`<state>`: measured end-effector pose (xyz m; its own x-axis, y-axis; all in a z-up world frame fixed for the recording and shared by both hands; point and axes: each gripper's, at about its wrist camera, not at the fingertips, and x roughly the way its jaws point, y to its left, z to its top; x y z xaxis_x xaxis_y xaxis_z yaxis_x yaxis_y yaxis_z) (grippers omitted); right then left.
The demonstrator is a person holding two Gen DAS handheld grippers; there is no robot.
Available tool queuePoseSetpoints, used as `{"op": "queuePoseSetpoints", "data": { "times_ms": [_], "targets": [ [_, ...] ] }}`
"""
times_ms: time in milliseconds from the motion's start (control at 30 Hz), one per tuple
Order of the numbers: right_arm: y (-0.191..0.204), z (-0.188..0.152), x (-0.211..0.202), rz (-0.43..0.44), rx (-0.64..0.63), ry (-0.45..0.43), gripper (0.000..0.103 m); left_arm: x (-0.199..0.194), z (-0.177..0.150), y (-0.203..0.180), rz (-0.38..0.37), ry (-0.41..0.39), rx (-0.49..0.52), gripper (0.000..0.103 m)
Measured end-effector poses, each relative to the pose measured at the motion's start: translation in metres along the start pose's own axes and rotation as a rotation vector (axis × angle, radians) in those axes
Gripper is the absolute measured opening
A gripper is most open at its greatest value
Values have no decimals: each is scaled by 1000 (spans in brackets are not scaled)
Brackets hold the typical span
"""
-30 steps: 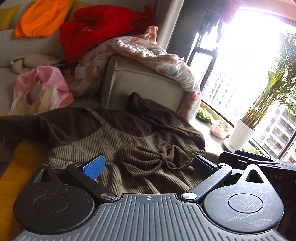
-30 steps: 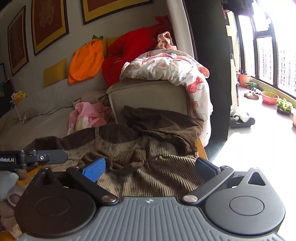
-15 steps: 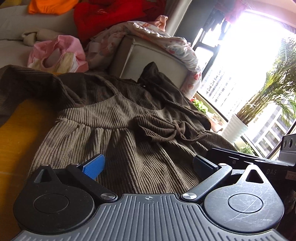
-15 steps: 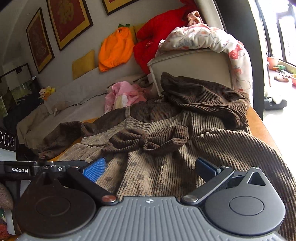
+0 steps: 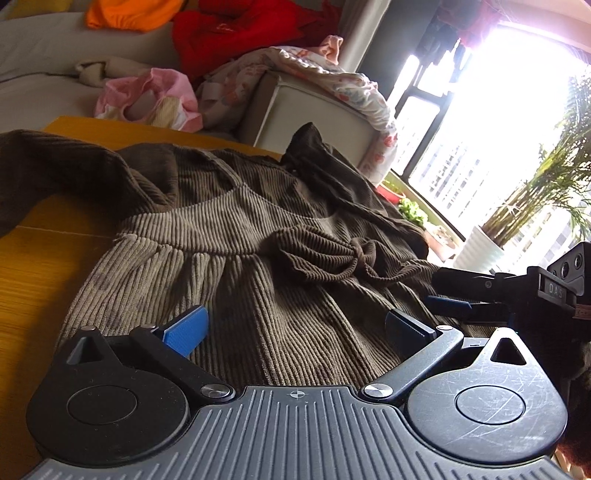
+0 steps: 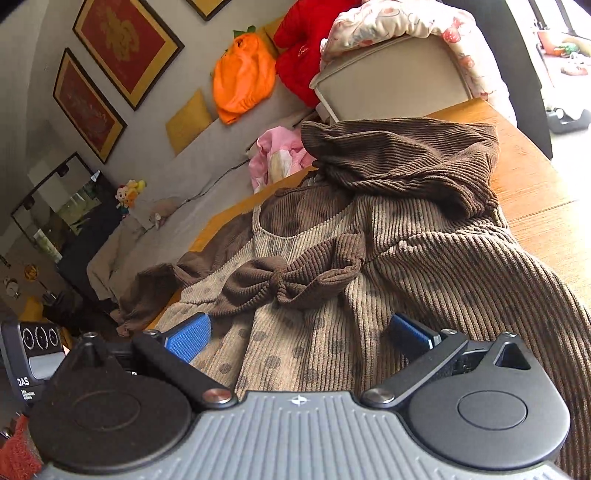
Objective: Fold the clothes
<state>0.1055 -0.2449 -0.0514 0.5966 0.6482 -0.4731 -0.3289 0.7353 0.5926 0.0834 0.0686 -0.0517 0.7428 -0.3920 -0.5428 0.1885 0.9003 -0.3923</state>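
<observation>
A brown corduroy dress [image 5: 258, 266] lies spread on a yellow wooden desk [image 5: 40, 266], its skirt toward both cameras. Its bodice is lighter tan with faint dots, and a dark brown bow [image 6: 284, 277] sits at the waist. One dark sleeve [image 5: 66, 166] stretches out to the left; the other sleeve [image 6: 406, 155] lies bunched in a heap at the far right of the garment.

The left tool [image 5: 295, 328] hovers low over the skirt, blue pads spread wide, holding nothing. The right tool [image 6: 301, 332] is likewise spread and empty above the skirt; in the left wrist view it shows at the right edge [image 5: 480, 295], just beside the cloth.

Compared with a second ago, both cameras sit lower and closer to the dress, which now fills more of each view, and more bare desk shows on the left.

Beyond the desk stands a pale sofa [image 6: 229, 158]. On it, from left to right, lie a yellow cushion [image 6: 188, 122], an orange garment [image 6: 243, 81], a pink garment [image 5: 147, 99] and a red garment [image 5: 240, 33]. A floral quilt [image 5: 332, 81] drapes over the sofa arm. Framed red pictures [image 6: 122, 48] hang on the wall. At the right, a bright window [image 5: 498, 110] is fronted by a potted plant in a white pot [image 5: 480, 251].
</observation>
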Motion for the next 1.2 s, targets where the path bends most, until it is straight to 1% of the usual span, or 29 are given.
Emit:
{"op": "queuePoseSetpoints", "data": {
  "times_ms": [33,133,200,300,367,500,533,567,600,633,667,700,733,800,867,933,967,1033,1067,1133,1200],
  "targets": [
    [-2,1,1,7,7,-4,103,1,0,-1,8,-2,3,103],
    [3,7,4,2,-73,57,103,3,0,-5,25,-1,22,103],
    [8,9,7,-3,-129,90,103,2,0,-4,17,-3,14,103],
    [18,8,13,-27,-207,120,103,0,0,5,-17,-12,-31,103],
    [20,4,14,-37,-223,108,103,-5,4,18,-55,-12,-131,103],
    [12,0,10,-15,-177,43,103,-27,16,66,-76,-84,-504,103],
    [9,0,9,-4,-160,33,103,-36,21,74,-33,-121,-545,103],
    [7,0,8,6,-145,24,103,-44,27,79,22,-161,-554,103],
    [5,1,7,15,-135,20,103,-51,32,82,74,-194,-541,103],
    [4,1,7,22,-129,19,103,-59,42,85,148,-223,-506,103],
    [4,2,7,24,-129,19,103,-63,50,88,202,-228,-482,103],
    [4,2,7,24,-131,20,103,-66,56,93,237,-224,-481,103],
    [5,2,7,23,-133,21,103,-69,62,100,254,-216,-504,103],
    [6,2,7,22,-137,21,103,-71,71,118,271,-193,-583,103],
    [5,2,7,23,-136,20,103,-71,80,139,298,-190,-679,103],
    [5,1,7,26,-131,18,103,-70,83,157,292,-201,-774,102],
    [4,1,6,27,-129,17,103,-69,84,165,288,-206,-821,100],
    [4,1,6,29,-126,15,103,-62,80,180,246,-212,-943,93],
    [4,1,6,30,-125,14,103,-58,79,183,241,-216,-962,88],
    [4,1,6,31,-123,13,103,-49,79,187,243,-221,-980,84],
    [4,1,5,32,-121,13,103,-43,78,188,268,-219,-974,70]
  ]
}}
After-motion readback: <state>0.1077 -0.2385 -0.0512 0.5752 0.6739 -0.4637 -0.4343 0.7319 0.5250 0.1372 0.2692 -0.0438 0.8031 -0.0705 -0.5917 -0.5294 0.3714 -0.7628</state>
